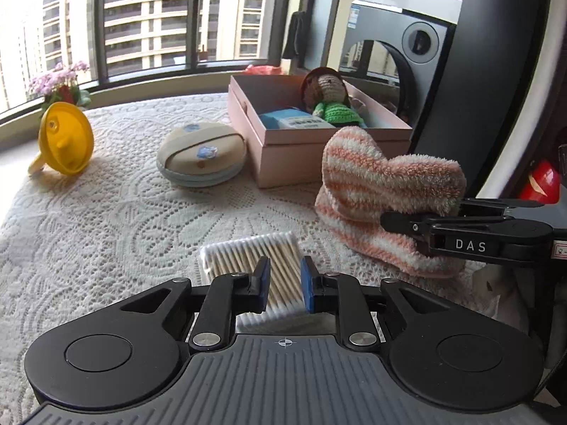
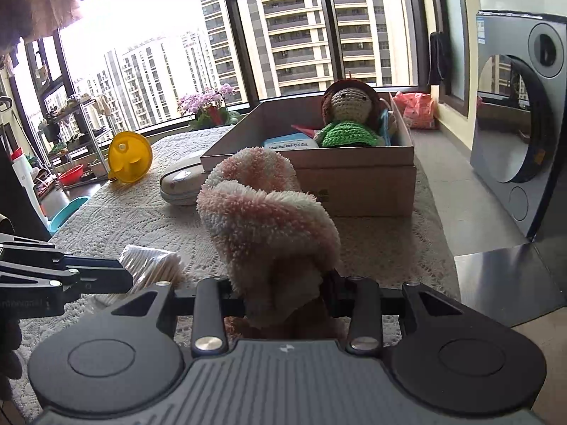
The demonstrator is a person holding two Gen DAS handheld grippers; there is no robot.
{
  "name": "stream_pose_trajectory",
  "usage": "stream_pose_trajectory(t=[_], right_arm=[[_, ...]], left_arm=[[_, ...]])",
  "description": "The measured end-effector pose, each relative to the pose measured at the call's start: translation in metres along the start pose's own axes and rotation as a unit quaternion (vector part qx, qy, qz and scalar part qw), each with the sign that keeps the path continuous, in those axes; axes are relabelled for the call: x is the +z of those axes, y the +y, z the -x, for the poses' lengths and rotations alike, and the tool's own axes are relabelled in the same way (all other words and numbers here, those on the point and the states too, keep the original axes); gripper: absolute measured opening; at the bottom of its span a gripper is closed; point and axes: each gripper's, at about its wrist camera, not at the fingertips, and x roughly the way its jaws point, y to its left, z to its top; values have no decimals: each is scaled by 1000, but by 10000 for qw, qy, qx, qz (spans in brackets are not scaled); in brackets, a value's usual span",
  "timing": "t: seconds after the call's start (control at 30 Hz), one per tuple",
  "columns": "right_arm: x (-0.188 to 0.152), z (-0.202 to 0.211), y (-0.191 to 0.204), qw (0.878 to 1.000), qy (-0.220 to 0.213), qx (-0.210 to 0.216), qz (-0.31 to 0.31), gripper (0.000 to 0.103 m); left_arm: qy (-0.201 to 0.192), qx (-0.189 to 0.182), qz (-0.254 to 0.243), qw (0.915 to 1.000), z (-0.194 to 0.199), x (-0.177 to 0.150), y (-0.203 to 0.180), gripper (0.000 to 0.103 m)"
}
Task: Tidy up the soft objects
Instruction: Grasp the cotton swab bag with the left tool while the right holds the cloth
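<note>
While the pink box (image 1: 301, 156) sits open on the lace tablecloth (image 1: 106, 219) with a crocheted doll (image 1: 329, 97) already inside, the striped fluffy sock (image 2: 269, 223) just in front of it is pinched in the right gripper (image 2: 283, 294), jaws closed on its folded end. This looks like the carry step; next it needs lifting over the box's near wall. The left gripper (image 1: 285, 283) hovers narrowly open and empty above the cotton swabs (image 1: 248, 251), nearer than the sock.
</note>
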Motion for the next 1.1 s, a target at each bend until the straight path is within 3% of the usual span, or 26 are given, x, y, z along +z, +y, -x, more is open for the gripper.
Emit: stream_pose_trajectory(t=[0.07, 0.13, 0.2, 0.23, 0.37, 0.43, 0.5, 0.6, 0.8, 1.1], right_arm=[[-4, 0, -11, 9998, -57, -157, -120, 38], [-7, 0, -19, 9995, -106, -81, -299, 38], [-7, 2, -23, 9991, -175, -31, -394, 39], [-7, 1, -24, 9989, -164, -19, -428, 39], [-10, 4, -25, 9986, -198, 61, -494, 40], [-11, 6, -24, 9985, -216, 85, -495, 40], [-11, 6, -23, 9985, -239, 106, -489, 40], [-12, 7, -22, 9984, -247, 126, -486, 40], [-13, 7, -21, 9986, -243, 93, -460, 41], [-12, 5, -20, 9987, -229, 72, -440, 42]], left_arm=[[-22, 66, -298, 9995, -9, -3, -15, 28], [33, 67, -631, 9980, -12, -4, -28, 53], [115, -54, -772, 9969, -14, -4, -37, 69], [126, -79, -775, 9969, -15, -4, -39, 72], [-69, -70, -470, 9988, -8, -5, -29, 69], [-348, 369, -357, 9981, -2, -6, -22, 67], [-379, 846, 60, 9957, -3, -5, -9, 66], [-146, 773, 848, 9933, -9, -7, 12, 66], [-162, 720, 421, 9964, -17, -4, -4, 70], [-44, 736, 363, 9966, -25, 2, -7, 73]])
